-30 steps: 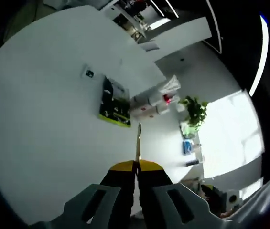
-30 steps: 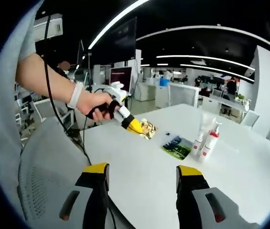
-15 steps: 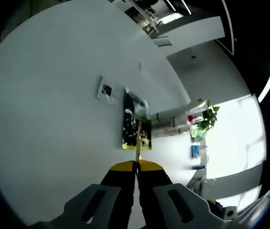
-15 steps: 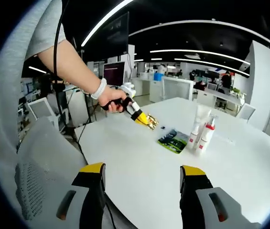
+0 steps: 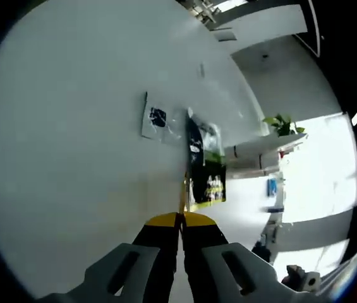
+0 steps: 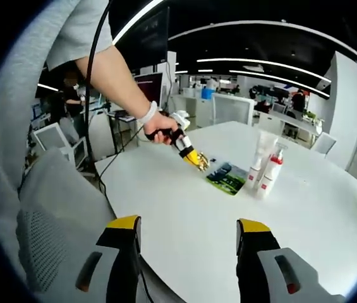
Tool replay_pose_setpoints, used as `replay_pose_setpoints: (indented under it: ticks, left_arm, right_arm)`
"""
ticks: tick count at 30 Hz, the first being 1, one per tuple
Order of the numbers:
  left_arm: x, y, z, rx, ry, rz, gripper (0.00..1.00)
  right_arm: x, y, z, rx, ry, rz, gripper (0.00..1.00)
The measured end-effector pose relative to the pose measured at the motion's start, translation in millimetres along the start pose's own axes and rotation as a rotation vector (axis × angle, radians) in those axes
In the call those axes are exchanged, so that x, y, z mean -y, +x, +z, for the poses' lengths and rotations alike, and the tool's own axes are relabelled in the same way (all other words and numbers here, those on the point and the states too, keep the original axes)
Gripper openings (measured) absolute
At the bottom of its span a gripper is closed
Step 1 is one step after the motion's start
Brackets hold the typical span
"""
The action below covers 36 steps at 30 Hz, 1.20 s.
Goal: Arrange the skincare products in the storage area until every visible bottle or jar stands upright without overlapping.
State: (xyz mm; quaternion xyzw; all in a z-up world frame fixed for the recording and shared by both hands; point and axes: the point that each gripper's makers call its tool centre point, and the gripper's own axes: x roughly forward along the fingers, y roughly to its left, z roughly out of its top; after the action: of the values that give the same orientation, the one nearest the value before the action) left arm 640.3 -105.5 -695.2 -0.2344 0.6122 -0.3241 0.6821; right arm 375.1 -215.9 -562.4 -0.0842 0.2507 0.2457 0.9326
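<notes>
Two white upright bottles [image 6: 263, 169], one red-capped, beside green-black packet [image 6: 227, 177].

Left gripper view: close above white table [image 5: 71, 158], rolled sideways. Right gripper view: farther back, level across table [image 6: 184, 214]. Shared: green packet [image 5: 206, 173] [image 6: 227, 177].

Count on the round white desk [image 6: 330, 208]: one flat dark green-and-black printed packet [image 6: 227, 177]; two upright white bottles, one with a red pump top [image 6: 268, 174], one taller plain tube [image 6: 257, 162]; one small white card with a dark square mark [image 5: 156, 117]; one thin gold foil sachet [image 5: 182, 192].
</notes>
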Motion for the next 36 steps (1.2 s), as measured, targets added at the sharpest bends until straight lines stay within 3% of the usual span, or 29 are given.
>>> replay_pose_setpoints:
  ticks: [5,11,28,36]
  left_arm:
    - [-7.0,7.3,3.7,-0.043,0.018,0.018,0.00]
    - [-5.9,12.3,16.6,-0.045,0.027,0.013,0.00]
    - [-19.3,19.0,5.9,-0.203,0.072,0.123,0.00]
    - [-18.9,19.2,5.7,-0.234,0.076,0.142,0.01]
  right_arm:
    - [-1.2,1.4,-1.6,-0.011,-0.019,-0.002,0.58]
    - [-0.7,2.7,-3.9,-0.026,-0.016,0.000,0.57]
    - [-2.8,3.3,-5.8,-0.036,-0.026,0.009,0.54]
    - [-3.7,3.4,-5.3,-0.034,-0.027,0.013,0.53]
